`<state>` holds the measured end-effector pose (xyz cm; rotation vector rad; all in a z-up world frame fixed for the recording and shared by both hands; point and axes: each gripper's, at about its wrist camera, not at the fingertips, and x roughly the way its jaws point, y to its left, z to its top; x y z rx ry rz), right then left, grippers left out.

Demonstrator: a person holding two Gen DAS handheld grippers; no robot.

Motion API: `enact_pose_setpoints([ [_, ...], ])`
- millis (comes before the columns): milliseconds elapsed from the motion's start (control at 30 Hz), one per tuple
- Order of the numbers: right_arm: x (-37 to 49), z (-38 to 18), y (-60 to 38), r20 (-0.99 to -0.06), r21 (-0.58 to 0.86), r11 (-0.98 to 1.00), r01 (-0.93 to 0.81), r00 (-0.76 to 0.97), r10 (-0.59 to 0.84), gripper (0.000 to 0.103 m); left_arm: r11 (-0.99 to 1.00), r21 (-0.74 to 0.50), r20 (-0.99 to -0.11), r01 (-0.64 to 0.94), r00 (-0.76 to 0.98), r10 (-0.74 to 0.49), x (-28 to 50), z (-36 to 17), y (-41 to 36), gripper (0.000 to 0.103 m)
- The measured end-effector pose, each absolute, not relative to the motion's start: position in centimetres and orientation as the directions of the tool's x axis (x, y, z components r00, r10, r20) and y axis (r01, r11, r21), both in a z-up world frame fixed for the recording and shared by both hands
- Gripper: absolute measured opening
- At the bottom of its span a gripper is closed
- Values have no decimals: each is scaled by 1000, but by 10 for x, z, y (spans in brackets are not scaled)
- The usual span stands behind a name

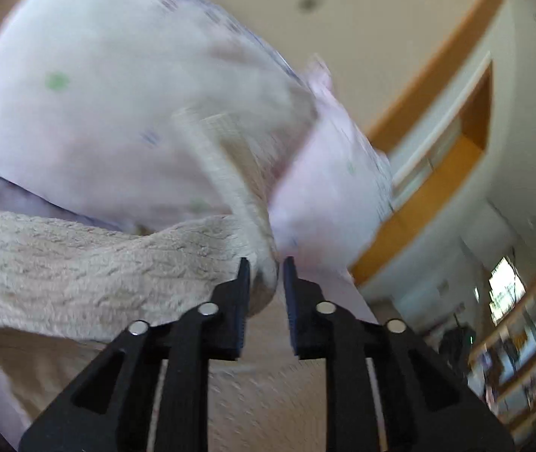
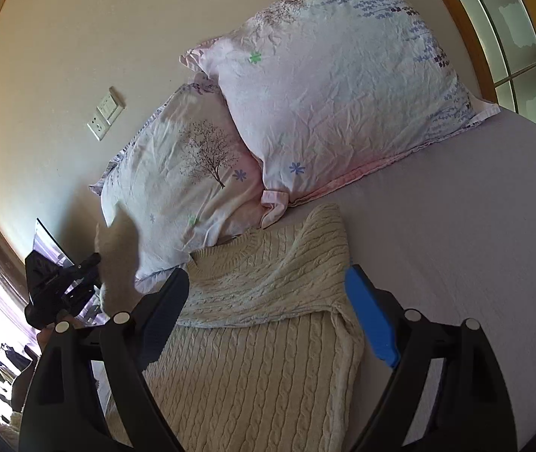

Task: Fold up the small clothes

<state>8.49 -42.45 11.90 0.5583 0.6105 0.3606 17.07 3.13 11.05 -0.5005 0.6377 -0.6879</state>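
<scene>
A cream cable-knit sweater [image 2: 268, 324] lies on the lilac bed sheet [image 2: 456, 226], its right side folded over the body. My left gripper [image 1: 266, 271] is shut on a raised part of the sweater [image 1: 79, 267], lifted off the bed at the left; the view is blurred. It also shows in the right wrist view [image 2: 91, 263], holding blurred cream fabric. My right gripper [image 2: 268, 286] is open and empty above the sweater's middle.
Two floral pillows [image 2: 328, 83] [image 2: 192, 177] lie against the wall beyond the sweater. A wall socket plate [image 2: 106, 115] is on the wall. A window [image 2: 509, 37] is at the far right. Shelves [image 1: 520, 350] stand across the room.
</scene>
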Motion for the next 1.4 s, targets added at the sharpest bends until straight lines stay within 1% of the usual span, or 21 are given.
enact_pose_setpoints([
  [33,82,118,-424,-445,587,795,-150,761,472,86,651,-602,-414,462,517,-750,168,100,-2,35],
  [100,68,117,-430,-447,590,793,-152,756,478,86,631,-606,-454,484,441,-774,158,88,-21,37],
  [133,59,117,-435,-446,586,795,-158,756,479,86,634,-609,-457,477,442,-772,150,85,-15,46],
  [167,49,117,-441,-445,579,798,-167,755,482,86,641,-614,-451,461,461,-764,139,83,-1,61],
  [200,40,116,-446,-443,577,797,-179,751,490,87,648,-616,-440,448,486,-755,127,83,16,66],
  [300,12,106,-460,-435,606,758,-241,698,569,87,687,-569,-415,452,563,-715,71,87,80,74],
  [367,-6,95,-465,-429,648,705,-288,626,651,87,706,-545,-410,452,592,-694,27,86,119,86],
  [467,-38,75,-463,-432,687,630,-362,494,755,89,693,-577,-404,432,586,-702,-28,73,162,94],
  [567,-62,50,-457,-491,702,616,-358,382,783,89,676,-645,-425,355,569,-704,-74,39,194,97],
  [633,-68,29,-453,-506,738,592,-322,315,803,89,695,-661,-474,284,560,-679,-91,12,200,97],
  [700,-65,12,-447,-499,773,568,-283,282,820,89,697,-676,-501,238,545,-672,-94,-7,198,97],
  [800,-56,-6,-436,-448,824,504,-260,247,859,88,647,-736,-485,200,511,-710,-87,-30,189,95],
  [933,-51,-17,-420,-359,872,411,-265,223,906,80,646,-749,-531,145,450,-718,-64,-49,164,83],
  [1000,-51,-22,-414,-344,879,393,-269,213,915,70,631,-766,-529,126,434,-729,-59,-55,159,76],
  [1033,-51,-24,-412,-337,883,386,-269,211,918,60,617,-778,-519,119,432,-737,-57,-57,158,71],
  [1067,-49,-26,-409,-326,886,375,-273,208,922,44,600,-792,-506,111,430,-748,-55,-60,156,63],
  [1100,-48,-28,-406,-317,888,367,-279,208,925,33,580,-809,-492,99,426,-759,-52,-62,154,54],
  [1133,-49,-28,-405,-308,888,359,-289,207,929,13,542,-836,-465,87,413,-783,-49,-66,152,30],
  [1167,-51,-26,-403,-296,885,349,-308,206,933,10,503,-861,-437,76,395,-808,-48,-69,150,8],
  [1300,-56,9,-410,-233,861,314,-401,237,943,9,462,-882,-401,90,370,-838,-55,-55,140,6],
  [1400,-41,59,-415,-208,799,340,-496,302,930,9,429,-882,-316,194,432,-845,-48,-7,148,6],
])
